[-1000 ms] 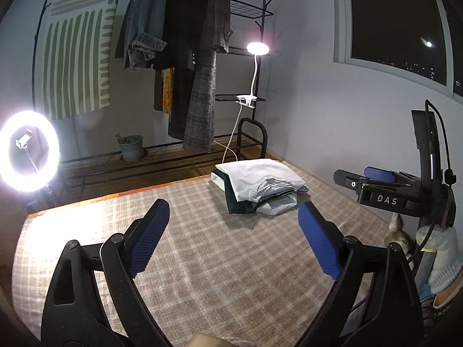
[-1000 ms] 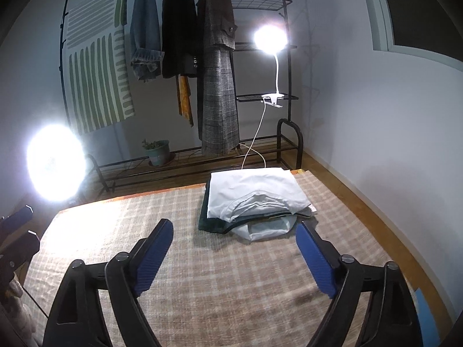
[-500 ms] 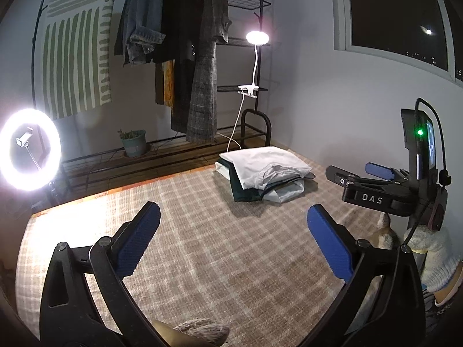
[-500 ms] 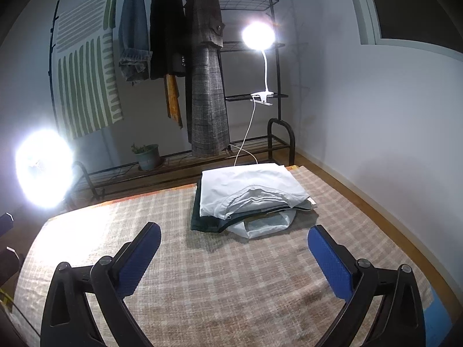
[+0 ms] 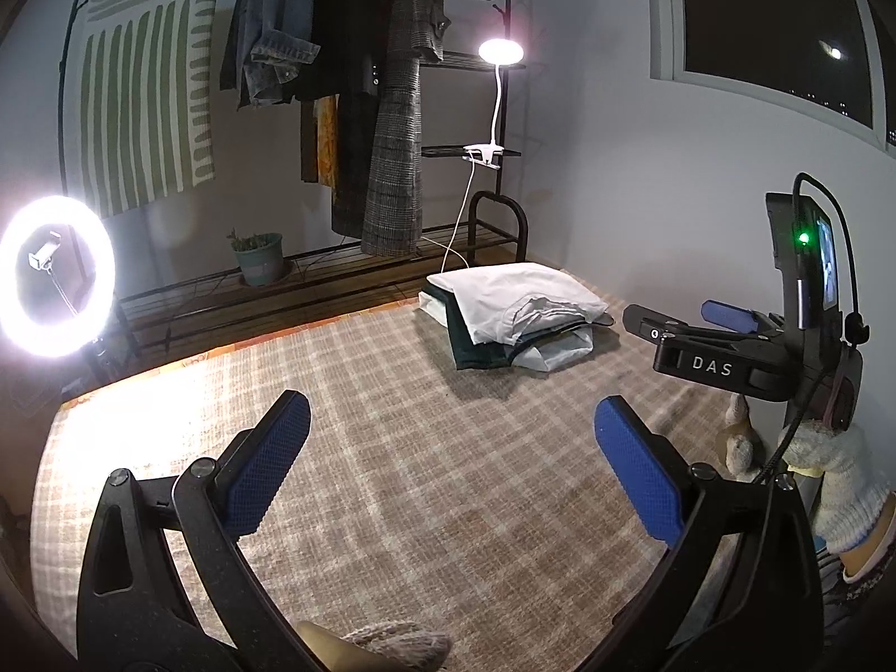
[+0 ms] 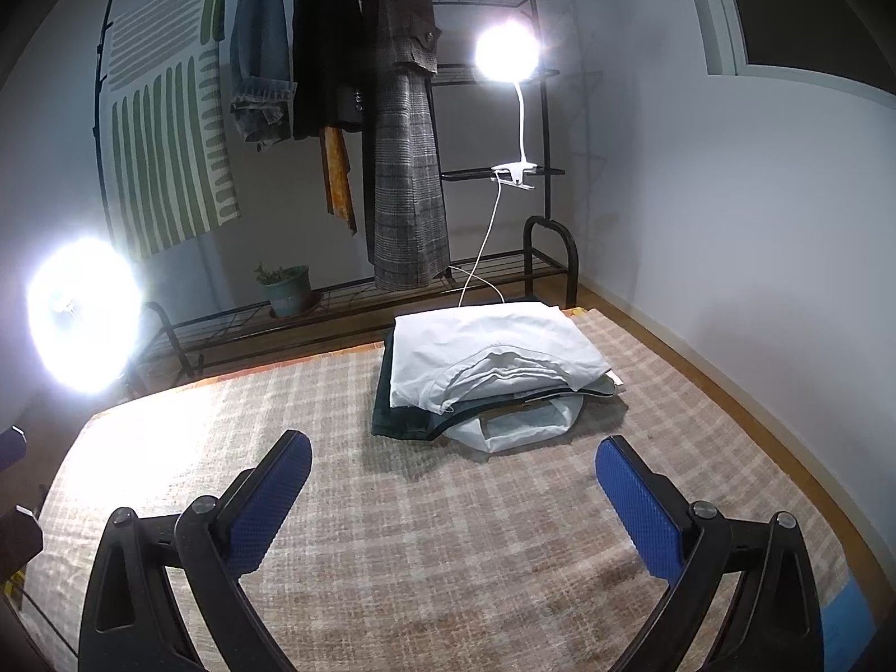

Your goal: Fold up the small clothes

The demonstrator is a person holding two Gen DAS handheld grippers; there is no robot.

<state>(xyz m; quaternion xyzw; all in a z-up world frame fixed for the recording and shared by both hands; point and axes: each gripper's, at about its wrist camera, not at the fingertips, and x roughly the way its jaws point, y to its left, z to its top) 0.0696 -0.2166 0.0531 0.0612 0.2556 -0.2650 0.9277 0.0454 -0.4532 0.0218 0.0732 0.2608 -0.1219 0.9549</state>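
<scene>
Clothes (image 5: pixel 512 311) lay in a folded stack near the far edge of the checked rug (image 5: pixel 392 448) in the left wrist view, a white piece on top and a dark green one under it. The left gripper (image 5: pixel 451 451) hung over the rug's near half with its blue pads spread wide and nothing between them. The right gripper (image 5: pixel 722 344) reached in at the rug's right edge, beside the stack but apart from it. A ring light (image 5: pixel 53 274) glowed past the left edge.

From the right wrist view, the stack (image 6: pixel 493 361) sat toward the rug's (image 6: pixel 420 532) far right corner. The right gripper (image 6: pixel 453 495) gaped empty over the near half, well short of the stack. A clip lamp (image 6: pixel 507 53) shone on the clothes rack (image 6: pixel 493 129) behind.
</scene>
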